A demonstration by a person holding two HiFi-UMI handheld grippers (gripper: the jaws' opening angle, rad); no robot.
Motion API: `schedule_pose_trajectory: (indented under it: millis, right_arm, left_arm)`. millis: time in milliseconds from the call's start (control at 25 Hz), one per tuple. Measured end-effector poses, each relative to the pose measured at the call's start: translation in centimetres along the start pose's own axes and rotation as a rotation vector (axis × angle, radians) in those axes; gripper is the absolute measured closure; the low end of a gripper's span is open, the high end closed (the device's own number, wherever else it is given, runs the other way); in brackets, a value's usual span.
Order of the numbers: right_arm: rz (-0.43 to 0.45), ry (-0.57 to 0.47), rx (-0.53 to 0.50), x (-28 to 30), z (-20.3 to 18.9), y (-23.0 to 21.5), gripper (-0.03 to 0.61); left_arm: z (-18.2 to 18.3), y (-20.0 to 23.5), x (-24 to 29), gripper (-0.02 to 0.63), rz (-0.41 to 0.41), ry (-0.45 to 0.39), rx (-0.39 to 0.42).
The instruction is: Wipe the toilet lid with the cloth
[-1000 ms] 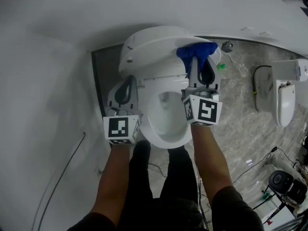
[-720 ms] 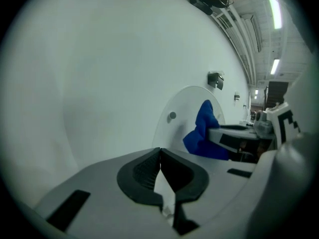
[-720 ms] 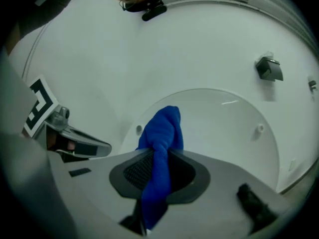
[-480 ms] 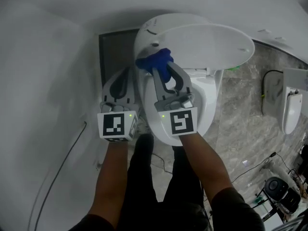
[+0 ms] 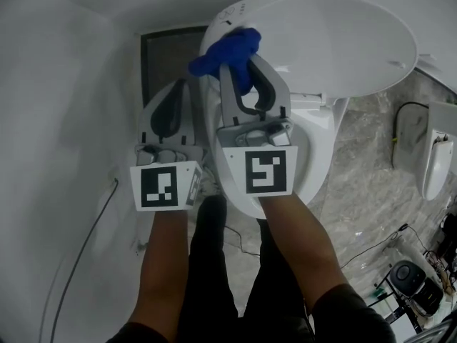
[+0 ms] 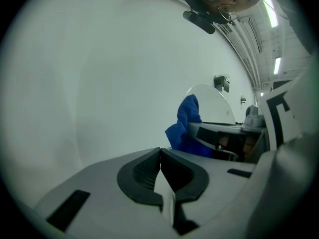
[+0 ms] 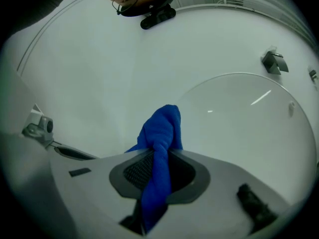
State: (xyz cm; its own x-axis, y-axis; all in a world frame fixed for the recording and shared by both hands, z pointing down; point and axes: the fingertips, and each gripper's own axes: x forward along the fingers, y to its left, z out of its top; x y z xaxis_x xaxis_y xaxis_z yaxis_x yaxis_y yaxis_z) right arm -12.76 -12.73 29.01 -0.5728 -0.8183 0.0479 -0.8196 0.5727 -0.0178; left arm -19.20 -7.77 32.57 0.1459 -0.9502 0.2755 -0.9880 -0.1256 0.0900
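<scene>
Blue cloth (image 5: 227,48) clamped in right hand-held gripper (image 5: 241,73), held near raised toilet lid (image 5: 343,41); left hand-held gripper (image 5: 180,88) closed, nothing gripped.

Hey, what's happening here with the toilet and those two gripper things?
A person stands over a white toilet, a handheld gripper in each hand. The right gripper is shut on a crumpled blue cloth, held up beside the raised white oval toilet lid; contact can't be told. The left gripper is shut and empty, beside the toilet.
</scene>
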Motion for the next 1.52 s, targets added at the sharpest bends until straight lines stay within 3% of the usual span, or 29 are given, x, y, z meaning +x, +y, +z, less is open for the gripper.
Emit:
schedule_pose_trajectory:
  millis: [360, 800, 1200, 1520]
  right_arm:
    - [-0.080, 0.000, -0.068, -0.4, 0.0, -3.6, 0.511]
    - [-0.233, 0.037, -0.112, -2.8, -0.7, -10.7, 0.511]
    - [-0.369, 0.077, -0.131, -7.1, -1.2, -20.0, 0.511]
    - [-0.484, 0.119, -0.181, -11.3, -1.9, -26.0, 0.511]
  left_arm:
    - [-0.1, -0.9, 0.7, 0.601, -0.016, -0.012, -0.012]
    - [0.3, -5.5, 2.5, 0.601, -0.102, -0.014, 0.019]
    - [0.0, -11.8, 5.0, 0.601, -0.168, -0.007, 0.025]
    - [0.2, -14.4, 5.5, 0.601, -0.199, -0.001, 0.041]
